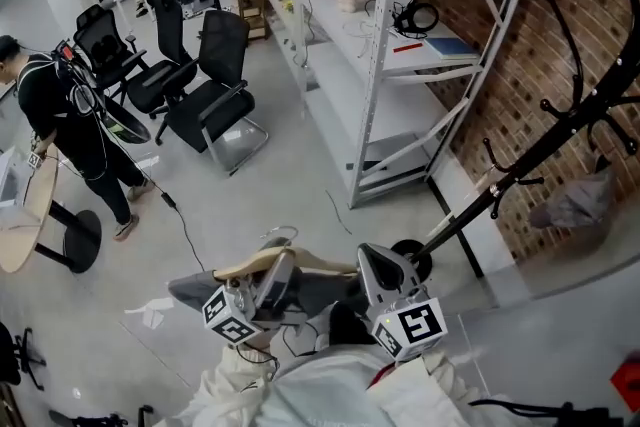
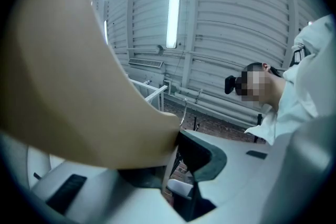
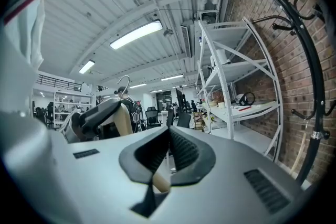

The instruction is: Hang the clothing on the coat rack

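Wooden hanger (image 1: 300, 261): it sits low in front of the person, with its metal hook (image 1: 281, 233) on top. Both grippers hold it.
Grey clothing (image 1: 325, 291): it hangs on the wooden hanger, between the two grippers.
Left gripper (image 1: 278, 273): its jaws are squeezed tight on one arm of the wooden hanger. The wood fills much of the left gripper view.
Right gripper (image 1: 372, 267): its jaws are almost together, and the thin other end of the wooden hanger is pinched between them.
Coat rack (image 1: 520, 163): it is black and tall and stands by the brick wall on the right, well apart from the hanger.
Done so far: the clothing is on the hanger and off the floor, I think.
Left to do: carry it to the coat rack, slip the metal hook over a black peg, then let go.
Grey bundle (image 1: 575, 203): it is near the low pegs of the coat rack. I cannot tell if it hangs there or lies on the floor.
Boxes and baskets: none are part of this job. The white shelf (image 1: 375, 65) holds small things, like a rolled black cable (image 1: 422, 17).
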Available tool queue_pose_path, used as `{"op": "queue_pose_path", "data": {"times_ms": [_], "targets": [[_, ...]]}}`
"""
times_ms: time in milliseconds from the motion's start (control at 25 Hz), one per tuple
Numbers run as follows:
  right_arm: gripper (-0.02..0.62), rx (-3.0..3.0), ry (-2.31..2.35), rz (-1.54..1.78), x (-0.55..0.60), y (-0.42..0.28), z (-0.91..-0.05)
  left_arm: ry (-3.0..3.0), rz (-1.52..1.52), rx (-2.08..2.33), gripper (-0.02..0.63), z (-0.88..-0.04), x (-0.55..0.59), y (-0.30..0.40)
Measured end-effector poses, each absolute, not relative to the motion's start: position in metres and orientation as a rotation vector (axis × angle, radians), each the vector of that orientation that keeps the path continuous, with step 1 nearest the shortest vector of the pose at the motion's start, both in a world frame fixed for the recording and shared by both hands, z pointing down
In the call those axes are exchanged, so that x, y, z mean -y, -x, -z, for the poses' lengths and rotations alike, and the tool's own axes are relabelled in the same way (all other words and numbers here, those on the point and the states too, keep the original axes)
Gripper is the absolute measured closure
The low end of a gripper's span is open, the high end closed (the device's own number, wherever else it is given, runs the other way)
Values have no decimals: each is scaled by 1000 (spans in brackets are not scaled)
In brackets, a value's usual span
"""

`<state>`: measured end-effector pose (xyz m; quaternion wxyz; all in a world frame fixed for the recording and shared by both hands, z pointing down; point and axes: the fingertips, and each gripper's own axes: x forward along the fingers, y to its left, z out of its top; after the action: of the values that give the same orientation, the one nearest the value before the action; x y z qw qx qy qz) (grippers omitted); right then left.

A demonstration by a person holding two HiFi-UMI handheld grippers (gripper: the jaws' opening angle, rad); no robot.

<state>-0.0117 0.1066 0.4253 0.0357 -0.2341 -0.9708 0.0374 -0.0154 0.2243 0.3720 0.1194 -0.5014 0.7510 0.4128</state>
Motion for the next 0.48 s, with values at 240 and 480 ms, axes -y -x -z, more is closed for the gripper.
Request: {"op": "queue_pose_path", "data": {"times_ms": [240, 480], "targets": [[571, 2994, 729, -125, -101, 54, -425, 1463, -1220, -2189, 505, -372, -220, 55], [571, 3018, 710, -135, -83, 103, -419, 1500, -1213, -2175, 505, -366, -200, 102]]}}
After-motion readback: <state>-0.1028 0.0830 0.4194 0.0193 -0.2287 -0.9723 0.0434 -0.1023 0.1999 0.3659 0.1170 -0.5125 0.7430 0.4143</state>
